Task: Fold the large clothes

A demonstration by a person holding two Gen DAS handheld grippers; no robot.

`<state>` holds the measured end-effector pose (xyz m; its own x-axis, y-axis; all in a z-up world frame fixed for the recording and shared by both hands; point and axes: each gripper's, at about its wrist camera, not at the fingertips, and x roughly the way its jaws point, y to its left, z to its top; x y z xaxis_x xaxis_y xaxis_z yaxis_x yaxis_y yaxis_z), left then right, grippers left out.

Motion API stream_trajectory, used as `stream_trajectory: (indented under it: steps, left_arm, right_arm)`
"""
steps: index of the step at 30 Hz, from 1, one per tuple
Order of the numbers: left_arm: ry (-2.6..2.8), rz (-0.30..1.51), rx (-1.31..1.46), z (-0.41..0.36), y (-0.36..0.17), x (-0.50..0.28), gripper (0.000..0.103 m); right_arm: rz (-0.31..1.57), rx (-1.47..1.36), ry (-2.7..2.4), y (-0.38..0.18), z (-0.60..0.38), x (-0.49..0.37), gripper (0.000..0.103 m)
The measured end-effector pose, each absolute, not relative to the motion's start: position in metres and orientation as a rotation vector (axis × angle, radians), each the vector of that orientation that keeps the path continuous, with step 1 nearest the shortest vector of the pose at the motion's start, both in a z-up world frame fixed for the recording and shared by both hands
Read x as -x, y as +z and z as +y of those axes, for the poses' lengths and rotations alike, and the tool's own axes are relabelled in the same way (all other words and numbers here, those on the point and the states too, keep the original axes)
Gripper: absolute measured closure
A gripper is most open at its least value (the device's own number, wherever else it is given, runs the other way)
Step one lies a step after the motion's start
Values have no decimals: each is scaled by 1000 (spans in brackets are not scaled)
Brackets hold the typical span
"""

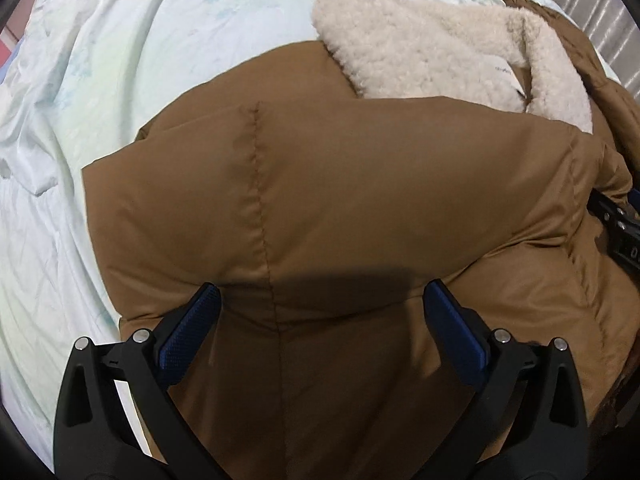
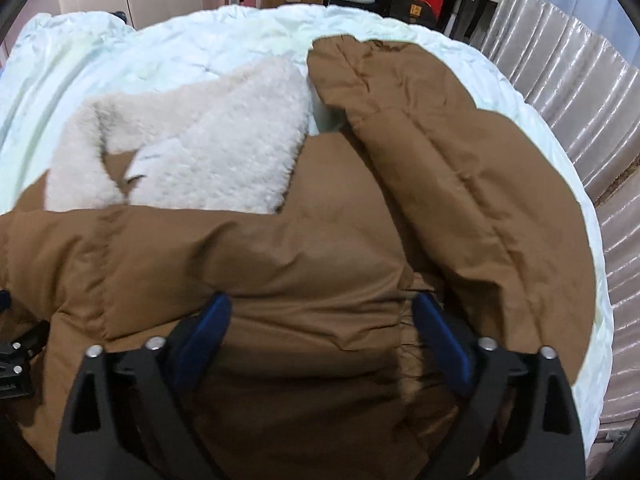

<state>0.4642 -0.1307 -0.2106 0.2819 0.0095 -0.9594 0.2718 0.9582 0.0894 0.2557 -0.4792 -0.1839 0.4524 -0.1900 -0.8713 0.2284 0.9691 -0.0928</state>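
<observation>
Hovering over brown coat [image 1: 320, 184], both grippers gape (apparently touching nothing)

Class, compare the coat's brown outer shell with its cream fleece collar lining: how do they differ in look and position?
The brown shell is smooth, slightly shiny fabric with stitched seams; the fleece lining is cream, fluffy and curly. The shell covers most of both views and lies under both open grippers; the lining shows only at the far end, around the collar. Both belong to one coat lying on the pale bedcover.
</observation>
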Motion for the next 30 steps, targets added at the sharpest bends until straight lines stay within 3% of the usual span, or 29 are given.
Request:
stream_trajectory:
  steps: [8,17,30]
  left_arm:
    - [-201,1267,-249,-124,-209,-456,3]
    - [-219,1310,-240,-118,-207,-451,3]
    - [-210,1280,-280,-113,-203,-435,3]
  right_arm:
    - [1156,-61,-278,-190,-483,-268,2]
    - [1075,32,-198,-133,-449,-205,2]
    - [1123,21,-186,-188,-438,-204,1]
